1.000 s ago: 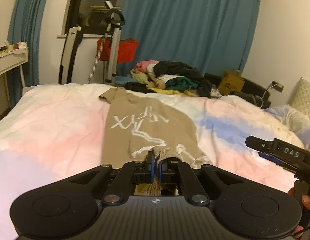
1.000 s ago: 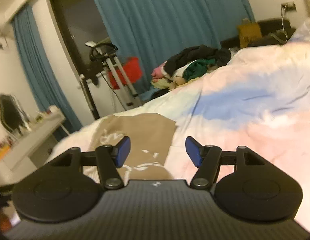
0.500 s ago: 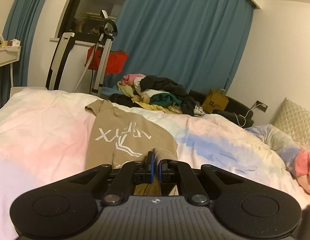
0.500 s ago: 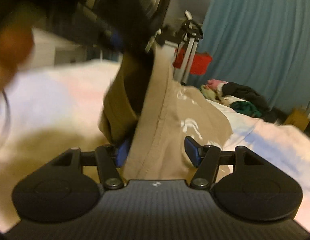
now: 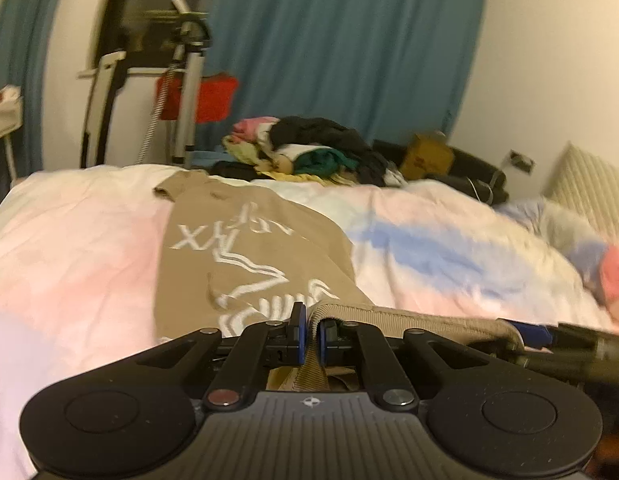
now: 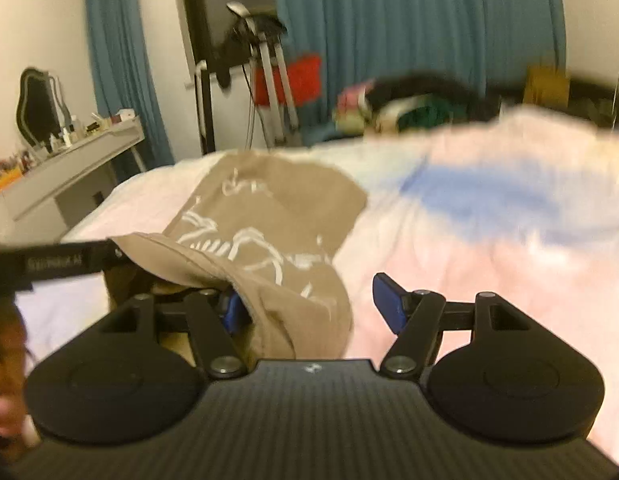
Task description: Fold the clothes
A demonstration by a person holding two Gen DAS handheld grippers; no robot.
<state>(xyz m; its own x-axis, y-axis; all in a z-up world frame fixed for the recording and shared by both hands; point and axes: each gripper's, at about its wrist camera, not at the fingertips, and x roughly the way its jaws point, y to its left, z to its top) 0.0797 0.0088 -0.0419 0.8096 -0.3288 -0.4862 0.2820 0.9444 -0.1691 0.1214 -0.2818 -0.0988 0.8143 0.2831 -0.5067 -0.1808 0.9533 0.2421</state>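
A tan T-shirt (image 5: pixel 245 248) with a white print lies lengthwise on the pastel bed cover (image 5: pixel 69 248). My left gripper (image 5: pixel 309 320) is shut on the shirt's ribbed near edge, which runs off to the right as a raised band toward the right gripper (image 5: pixel 549 336). In the right wrist view the shirt (image 6: pixel 269 208) is lifted at its near end, and a fold drapes between the jaws of my right gripper (image 6: pixel 309 304). Those jaws stand wide and are opening; the cloth rests against the left pad (image 6: pixel 233 312) only. The left gripper (image 6: pixel 57 264) reaches in from the left, holding the edge.
A pile of mixed clothes (image 5: pixel 309 152) sits at the far side of the bed. Behind it are blue curtains, a metal stand with a red item (image 5: pixel 205 96), and a brown bag (image 5: pixel 425 156). A desk (image 6: pixel 69 160) stands left; a quilted pillow (image 5: pixel 589 188) right.
The right gripper went in close behind the hanging shirt and has swung back to face the bed, cloth still between its jaws. The shirt's edge now stretches from the left gripper toward it.
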